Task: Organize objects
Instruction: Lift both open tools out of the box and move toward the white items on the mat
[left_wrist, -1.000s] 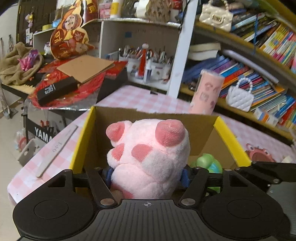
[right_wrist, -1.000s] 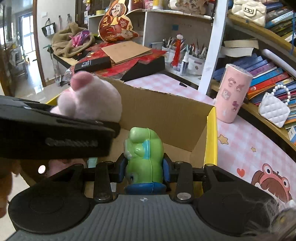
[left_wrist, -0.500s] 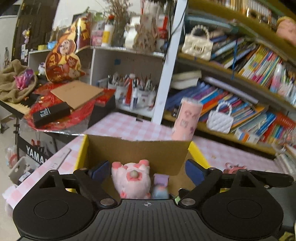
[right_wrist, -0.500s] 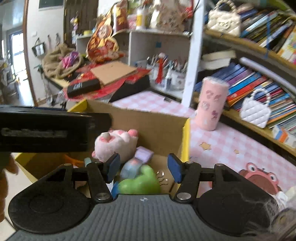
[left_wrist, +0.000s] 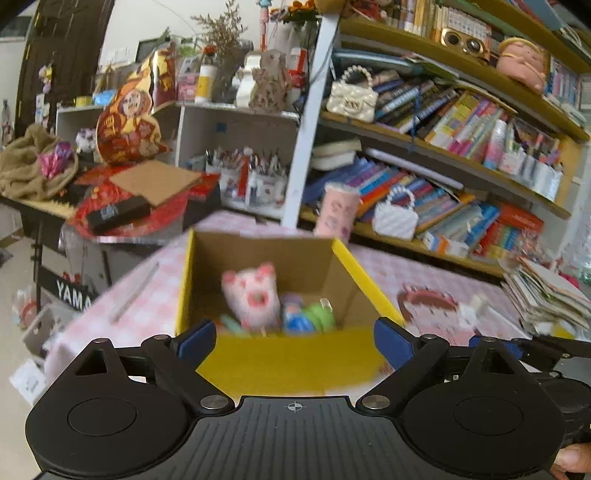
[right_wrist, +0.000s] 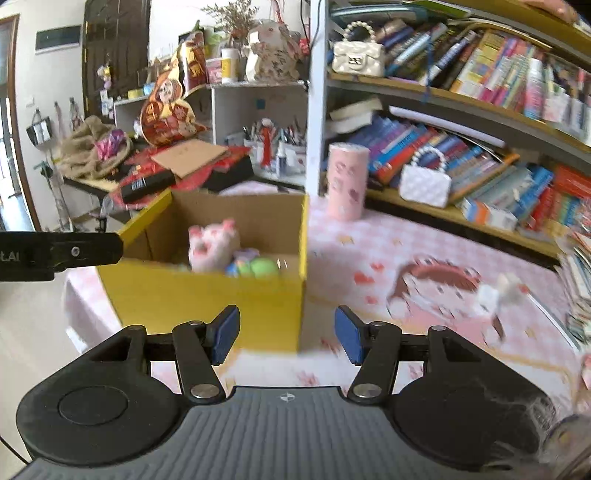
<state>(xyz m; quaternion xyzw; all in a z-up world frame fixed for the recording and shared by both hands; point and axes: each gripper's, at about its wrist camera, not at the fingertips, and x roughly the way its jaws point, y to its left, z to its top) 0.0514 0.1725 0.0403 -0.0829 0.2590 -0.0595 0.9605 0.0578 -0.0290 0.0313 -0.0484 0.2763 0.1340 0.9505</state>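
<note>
**Toys in the box, both tongs empty**

Pink checked tablecloth (right_wrist: 388, 236) carries the yellow box (left_wrist: 280, 358) near its left edge; pink plush pig (left_wrist: 255, 295) and green toy (left_wrist: 319, 315) lie inside, beyond left gripper (left_wrist: 293, 341), opening with nothing between; right gripper (right_wrist: 285, 334) spread, empty, before the box's near right corner

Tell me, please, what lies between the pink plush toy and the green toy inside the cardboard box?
A small blue and purple toy, blurred, lies between the pink plush toy and the green toy; the left wrist view shows it.

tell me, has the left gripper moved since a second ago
Yes. The left gripper has pulled back and up from the box; the pink plush stays inside, and its jaws are opening.
</note>
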